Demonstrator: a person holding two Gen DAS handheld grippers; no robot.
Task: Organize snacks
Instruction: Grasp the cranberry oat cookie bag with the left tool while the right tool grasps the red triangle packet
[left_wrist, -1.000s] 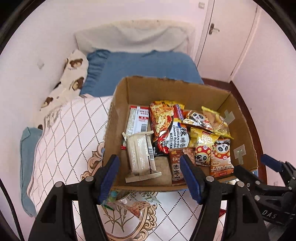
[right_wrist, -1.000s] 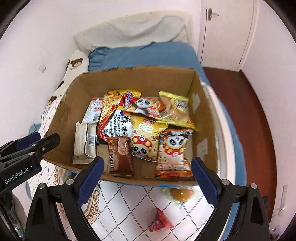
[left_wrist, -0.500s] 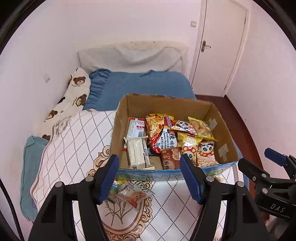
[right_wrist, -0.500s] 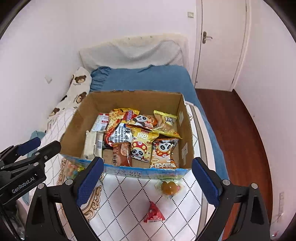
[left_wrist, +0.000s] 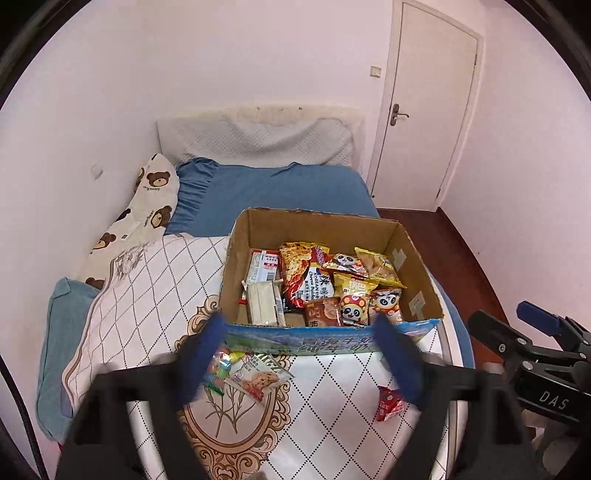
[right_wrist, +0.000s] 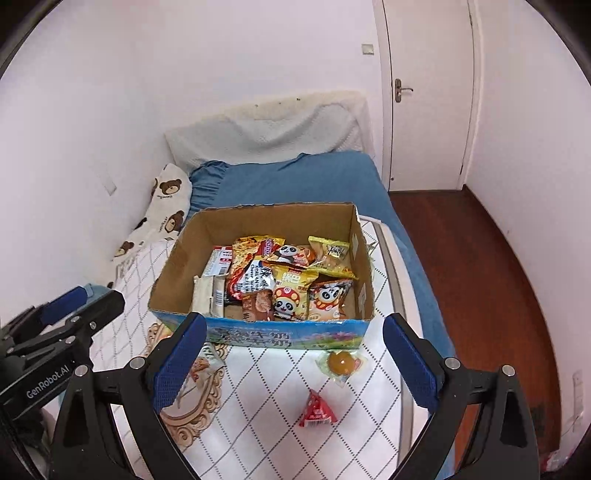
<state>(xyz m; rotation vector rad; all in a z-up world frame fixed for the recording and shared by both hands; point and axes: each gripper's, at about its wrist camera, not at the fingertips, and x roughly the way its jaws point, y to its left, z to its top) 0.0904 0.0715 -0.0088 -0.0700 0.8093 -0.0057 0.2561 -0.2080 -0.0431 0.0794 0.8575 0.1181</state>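
Cardboard box (right_wrist: 258, 334), already crowded with packets, sits far of four loose snacks on the quilt, so with both grippers, left (left_wrist: 299, 360) and right (right_wrist: 293, 360), spread and empty, a pinch on the slick red triangular pack (right_wrist: 317, 410) could squirt it off the bed's right edge.

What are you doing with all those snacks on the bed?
Someone is tidying snacks into a cardboard box on the bed. Both hand-held grippers, the left gripper and the right gripper, are open and hold nothing. Most packets are already in the box. A red triangle packet, an orange jelly cup and a cookie packet lie outside, in front of it.
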